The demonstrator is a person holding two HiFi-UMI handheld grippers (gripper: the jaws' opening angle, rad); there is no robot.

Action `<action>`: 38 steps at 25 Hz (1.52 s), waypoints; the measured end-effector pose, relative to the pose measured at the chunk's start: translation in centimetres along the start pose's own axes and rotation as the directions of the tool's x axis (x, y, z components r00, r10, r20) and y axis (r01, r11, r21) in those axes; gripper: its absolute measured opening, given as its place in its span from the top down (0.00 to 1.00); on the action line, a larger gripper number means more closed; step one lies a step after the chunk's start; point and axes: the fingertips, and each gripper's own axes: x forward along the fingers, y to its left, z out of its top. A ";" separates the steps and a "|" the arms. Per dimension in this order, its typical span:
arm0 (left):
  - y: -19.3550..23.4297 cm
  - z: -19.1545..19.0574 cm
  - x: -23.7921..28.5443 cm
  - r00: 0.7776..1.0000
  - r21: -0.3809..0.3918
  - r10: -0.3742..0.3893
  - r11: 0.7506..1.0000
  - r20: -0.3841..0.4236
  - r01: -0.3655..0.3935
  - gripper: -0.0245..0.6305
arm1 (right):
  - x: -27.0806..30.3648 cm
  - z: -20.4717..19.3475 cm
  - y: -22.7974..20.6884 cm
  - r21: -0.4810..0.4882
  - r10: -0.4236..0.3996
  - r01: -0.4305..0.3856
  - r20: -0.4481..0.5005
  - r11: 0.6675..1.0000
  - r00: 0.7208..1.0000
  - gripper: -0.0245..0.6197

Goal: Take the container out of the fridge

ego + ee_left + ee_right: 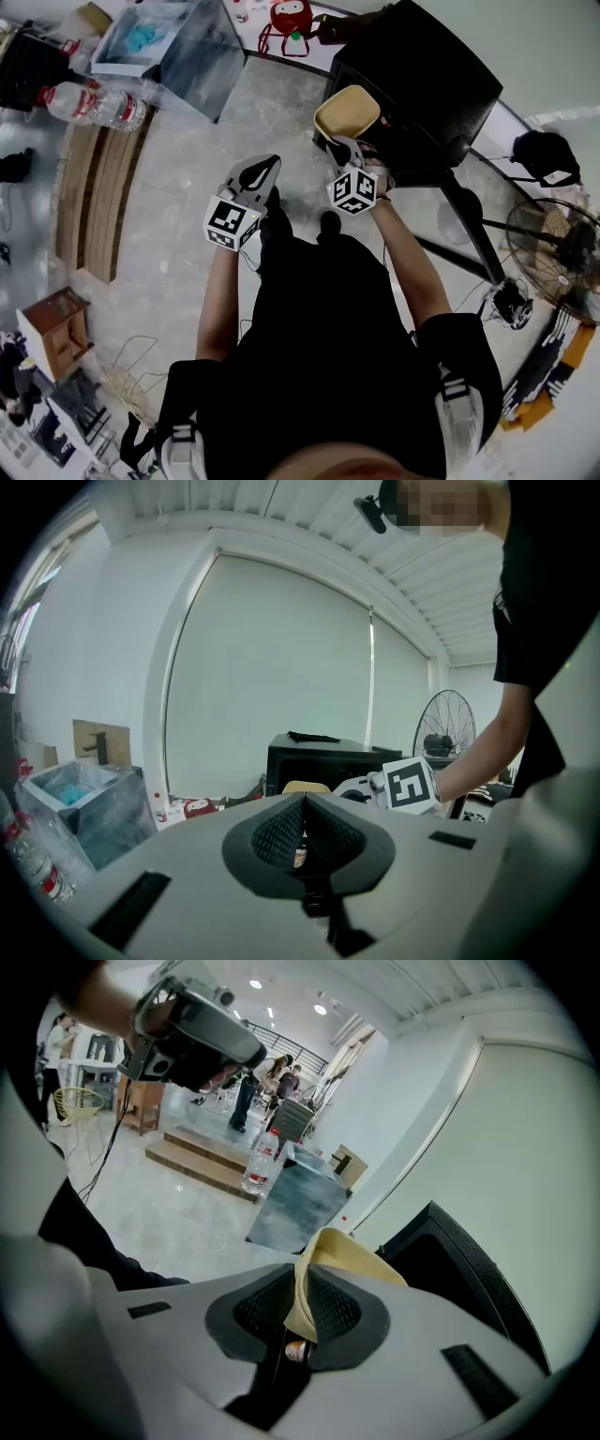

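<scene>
**Status**
- R gripper [302, 1305]: jaws clamped on the rim wall of the container [354, 1258], a cream-yellow tub. The rim is pinched edge-on between the pads. In head view the R gripper [343, 148] holds the container [347, 112] in the air, just beside the fridge's [419, 70] near-left corner.
- L gripper [305, 829]: jaws together, nothing between them. In head view the L gripper [265, 172] hangs free, left of the R gripper and apart from the container.
- Fridge: small black cabinet. I can't tell the door posn from any view.

**Step in hand**
I judge this as the withdraw/carry phase. The container looks clear of the fridge body, so the task reads as nearly complete.

**Next move, reqs**
1. Keep the R clamp firm. The grip is on one thin rim only, so I expect the tub to tip if swung fast.
2. Keep the tub mouth up. Contents are not visible.
3. Move away from the fridge to a set-down spot. Use the L gripper as support if the tub sags.

**Markings**
- Gripper cubes: b/w square marker patterns, no text.
- Bottles [97, 103], far left: red labels, print too small to read.
- Container and fridge: no brand or writing visible.
</scene>
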 end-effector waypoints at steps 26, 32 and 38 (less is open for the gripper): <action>1.2 -0.5 -2.2 0.997 -0.003 0.074 0.997 -0.001 -0.074 0.94 | -1.0 5.4 3.6 -0.047 0.129 -0.125 0.086 0.991 0.988 0.91; 1.4 -0.3 -2.3 0.997 -0.004 0.079 0.997 0.005 -0.079 0.94 | -0.9 5.0 3.3 -0.042 0.120 -0.117 0.079 0.992 0.990 0.91; 1.5 -0.3 -2.3 0.997 -0.001 0.080 0.997 0.006 -0.080 0.94 | -1.0 5.0 2.9 -0.037 0.108 -0.105 0.079 0.994 0.991 0.91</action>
